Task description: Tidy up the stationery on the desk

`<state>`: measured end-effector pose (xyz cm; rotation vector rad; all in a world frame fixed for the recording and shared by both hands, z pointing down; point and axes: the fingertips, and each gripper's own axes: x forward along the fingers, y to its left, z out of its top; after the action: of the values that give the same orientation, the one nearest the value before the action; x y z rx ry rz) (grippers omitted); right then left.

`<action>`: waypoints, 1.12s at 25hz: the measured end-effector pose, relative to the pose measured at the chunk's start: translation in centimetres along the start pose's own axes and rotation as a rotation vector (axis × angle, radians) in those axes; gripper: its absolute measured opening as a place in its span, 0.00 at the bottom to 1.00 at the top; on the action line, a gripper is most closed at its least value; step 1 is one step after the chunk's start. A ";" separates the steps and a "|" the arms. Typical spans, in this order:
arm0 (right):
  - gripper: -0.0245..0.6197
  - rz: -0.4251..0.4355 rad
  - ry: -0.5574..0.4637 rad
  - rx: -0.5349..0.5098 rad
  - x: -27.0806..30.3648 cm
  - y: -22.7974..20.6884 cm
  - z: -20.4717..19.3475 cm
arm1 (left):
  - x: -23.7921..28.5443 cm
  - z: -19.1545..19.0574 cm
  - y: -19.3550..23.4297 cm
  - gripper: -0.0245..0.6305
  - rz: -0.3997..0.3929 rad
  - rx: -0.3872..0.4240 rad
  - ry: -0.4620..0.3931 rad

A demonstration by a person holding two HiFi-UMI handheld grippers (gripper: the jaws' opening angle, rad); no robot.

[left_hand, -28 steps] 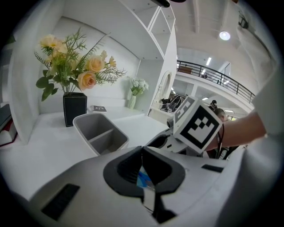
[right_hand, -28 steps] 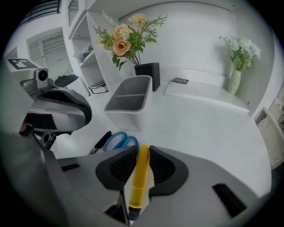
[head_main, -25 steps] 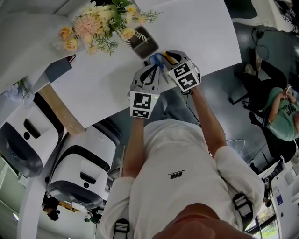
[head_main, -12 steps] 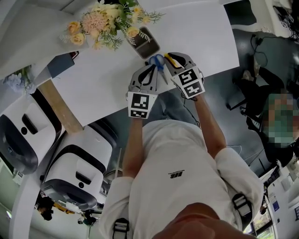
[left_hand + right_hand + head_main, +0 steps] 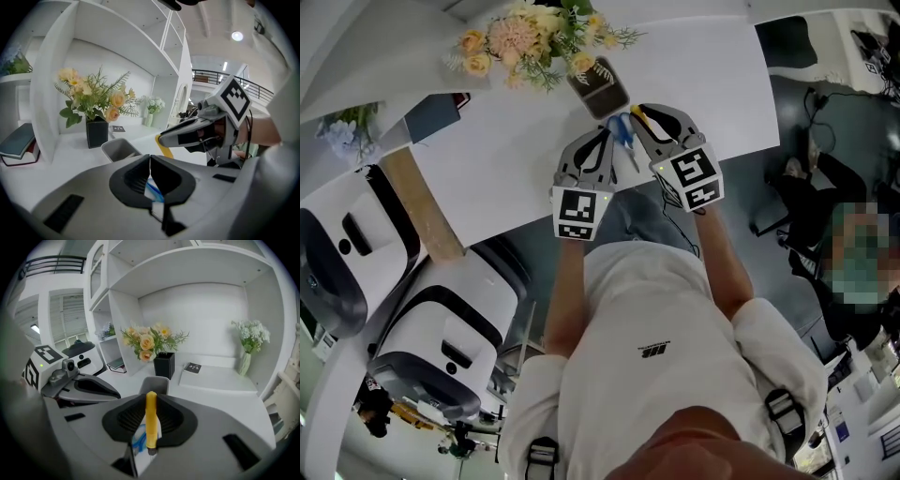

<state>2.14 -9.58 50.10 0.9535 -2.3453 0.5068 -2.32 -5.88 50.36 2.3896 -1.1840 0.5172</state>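
Right gripper view: right gripper (image 5: 151, 401) clamped on yellow pen (image 5: 151, 420) - pen upright between pads, top end poking past jaw tips. Left gripper view: left gripper (image 5: 150, 159) with jaws pressed together at tips, thin blue pen (image 5: 622, 133) caught in gap behind them. Head view: both grippers side by side over near edge of white desk (image 5: 703, 66) - blue pen slanting between them. Grey holder (image 5: 119, 149) on desk just ahead, black vase of flowers (image 5: 97, 132) beyond it.

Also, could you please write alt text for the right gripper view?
The right gripper clamps a yellow pen, pointing toward a grey container on a white desk. A black vase of flowers stands behind it.
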 end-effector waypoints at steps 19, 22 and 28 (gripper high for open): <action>0.12 0.074 -0.179 0.015 1.1 1.4 7.8 | -2.7 2.8 2.8 0.04 0.075 0.000 -0.073; 0.12 0.080 -0.198 0.020 1.7 1.6 8.5 | -3.0 2.9 3.1 0.04 0.078 0.001 -0.077; 0.12 0.086 -0.217 0.039 3.2 1.7 9.2 | -3.1 3.2 4.0 0.04 0.075 -0.001 -0.083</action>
<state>-4.20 -14.92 44.76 0.9704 -2.5884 0.5062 -6.87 -7.70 46.88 2.3944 -1.3130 0.4445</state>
